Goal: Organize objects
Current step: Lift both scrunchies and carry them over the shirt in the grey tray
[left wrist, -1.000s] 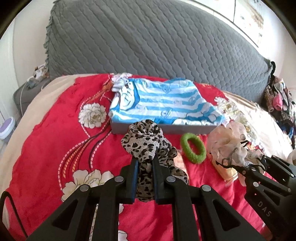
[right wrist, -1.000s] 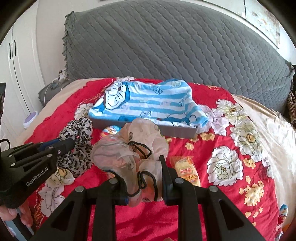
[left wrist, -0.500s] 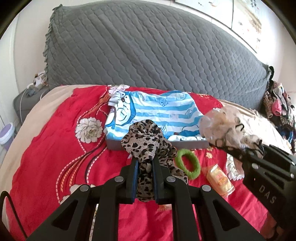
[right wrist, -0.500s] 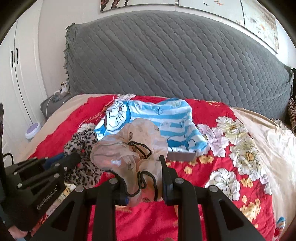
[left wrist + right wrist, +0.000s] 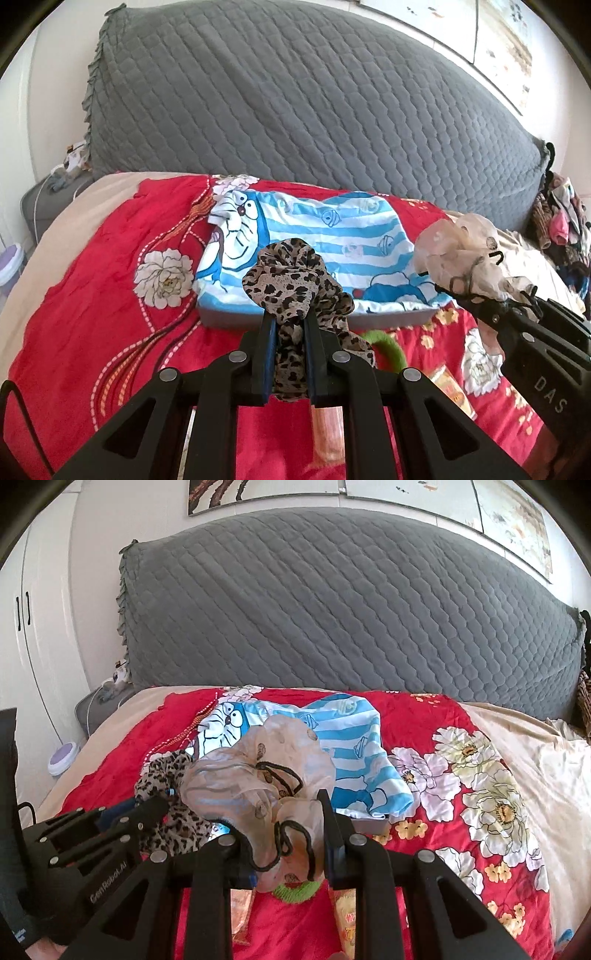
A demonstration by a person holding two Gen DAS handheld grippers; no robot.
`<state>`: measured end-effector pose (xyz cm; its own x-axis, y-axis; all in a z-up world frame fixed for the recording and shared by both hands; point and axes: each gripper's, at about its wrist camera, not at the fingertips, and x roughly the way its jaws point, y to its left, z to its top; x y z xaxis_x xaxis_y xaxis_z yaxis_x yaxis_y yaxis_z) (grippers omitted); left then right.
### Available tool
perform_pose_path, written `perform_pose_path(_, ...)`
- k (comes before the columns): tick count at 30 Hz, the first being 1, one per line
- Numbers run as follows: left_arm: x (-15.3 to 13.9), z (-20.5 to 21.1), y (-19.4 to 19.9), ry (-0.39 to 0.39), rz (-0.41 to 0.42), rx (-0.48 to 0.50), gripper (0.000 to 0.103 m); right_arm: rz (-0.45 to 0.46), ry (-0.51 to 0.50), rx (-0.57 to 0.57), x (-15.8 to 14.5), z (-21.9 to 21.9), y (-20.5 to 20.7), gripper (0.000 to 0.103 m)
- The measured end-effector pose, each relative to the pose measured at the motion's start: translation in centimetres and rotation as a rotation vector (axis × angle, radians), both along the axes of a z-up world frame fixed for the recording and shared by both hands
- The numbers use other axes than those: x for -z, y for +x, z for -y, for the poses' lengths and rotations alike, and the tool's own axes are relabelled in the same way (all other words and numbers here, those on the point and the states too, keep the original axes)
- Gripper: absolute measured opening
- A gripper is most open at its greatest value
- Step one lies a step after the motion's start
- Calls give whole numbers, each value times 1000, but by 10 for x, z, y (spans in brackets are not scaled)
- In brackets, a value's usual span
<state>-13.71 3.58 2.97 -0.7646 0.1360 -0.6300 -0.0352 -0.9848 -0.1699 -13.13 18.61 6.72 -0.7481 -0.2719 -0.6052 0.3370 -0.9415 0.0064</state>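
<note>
Both scrunchies have risen off the red bedspread (image 5: pixel 92 302) toward the far grey tray (image 5: pixel 236 319) — left gripper (image 5: pixel 290 332) pinching the leopard scrunchie (image 5: pixel 291 280), right gripper (image 5: pixel 286 834) clamping the sheer scrunchie (image 5: pixel 258 775), likely to drop them there; the green hair tie (image 5: pixel 388 349) lies below.

A box (image 5: pixel 295 317) lies on the bedspread (image 5: pixel 92 295), a shirt (image 5: pixel 314 236) on it, a headboard (image 5: pixel 295 110) behind, a hair tie (image 5: pixel 388 350) in front.

The right gripper (image 5: pixel 288 812) grips a sheer beige scrunchie (image 5: pixel 258 775) above the red floral bedspread (image 5: pixel 424 738).
</note>
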Motion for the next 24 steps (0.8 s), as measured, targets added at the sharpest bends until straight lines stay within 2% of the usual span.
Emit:
perform_pose_path(9, 4, 0, -24, 17, -9, -18, 14, -13, -4, 4, 6, 2, -21, 25)
perform_pose_path(24, 17, -9, -48, 0, -19, -20, 14, -18, -4, -11, 18, 6, -47, 25)
